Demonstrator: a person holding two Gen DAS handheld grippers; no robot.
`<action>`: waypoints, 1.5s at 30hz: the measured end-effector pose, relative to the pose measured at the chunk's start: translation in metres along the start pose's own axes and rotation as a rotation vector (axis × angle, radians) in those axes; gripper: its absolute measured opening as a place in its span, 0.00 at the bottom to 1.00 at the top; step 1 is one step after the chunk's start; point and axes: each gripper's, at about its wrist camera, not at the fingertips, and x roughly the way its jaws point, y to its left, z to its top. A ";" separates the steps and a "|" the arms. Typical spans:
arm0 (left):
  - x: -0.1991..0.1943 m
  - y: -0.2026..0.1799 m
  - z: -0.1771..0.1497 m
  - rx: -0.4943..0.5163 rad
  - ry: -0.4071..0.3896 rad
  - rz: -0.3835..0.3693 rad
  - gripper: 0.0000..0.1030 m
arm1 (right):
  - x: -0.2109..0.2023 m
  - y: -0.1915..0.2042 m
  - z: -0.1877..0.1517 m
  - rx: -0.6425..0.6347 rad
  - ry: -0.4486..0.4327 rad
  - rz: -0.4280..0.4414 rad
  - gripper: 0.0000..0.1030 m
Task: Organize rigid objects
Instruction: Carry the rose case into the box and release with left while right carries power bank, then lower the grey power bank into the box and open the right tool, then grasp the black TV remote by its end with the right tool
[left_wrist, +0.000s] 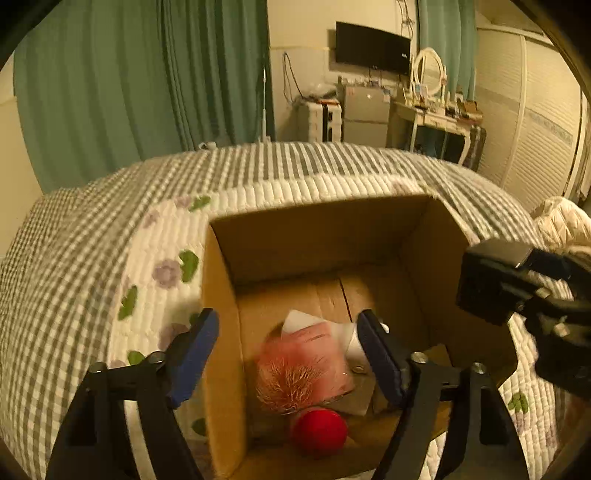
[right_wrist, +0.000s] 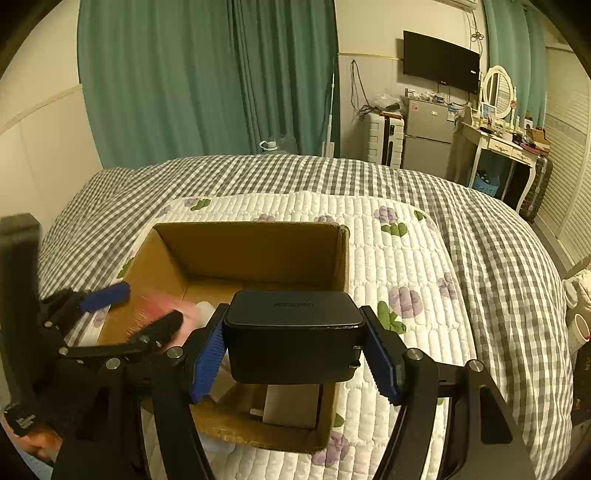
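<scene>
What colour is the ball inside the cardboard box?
Red. The ball shows best in the left wrist view, near the box's front.

Ball (left_wrist: 318, 431) and brush (left_wrist: 301, 369) lie in box (left_wrist: 314, 236).

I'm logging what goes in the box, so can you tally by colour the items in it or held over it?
Red: 1, the ball
Pink: 1, the bristly brush
White: 1, the small bottle
Black: 1, the charger block, held in the right gripper over the cardboard box
Total: 4
</scene>
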 end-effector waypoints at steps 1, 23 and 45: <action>-0.004 0.003 0.003 -0.004 -0.011 0.005 0.80 | 0.001 0.000 0.001 0.001 0.000 0.003 0.66; -0.086 0.038 -0.011 -0.082 -0.061 0.013 0.82 | -0.048 0.024 -0.003 -0.030 -0.026 -0.020 0.73; -0.155 0.039 -0.109 -0.036 -0.049 0.019 1.00 | -0.122 0.080 -0.142 -0.105 0.138 -0.115 0.93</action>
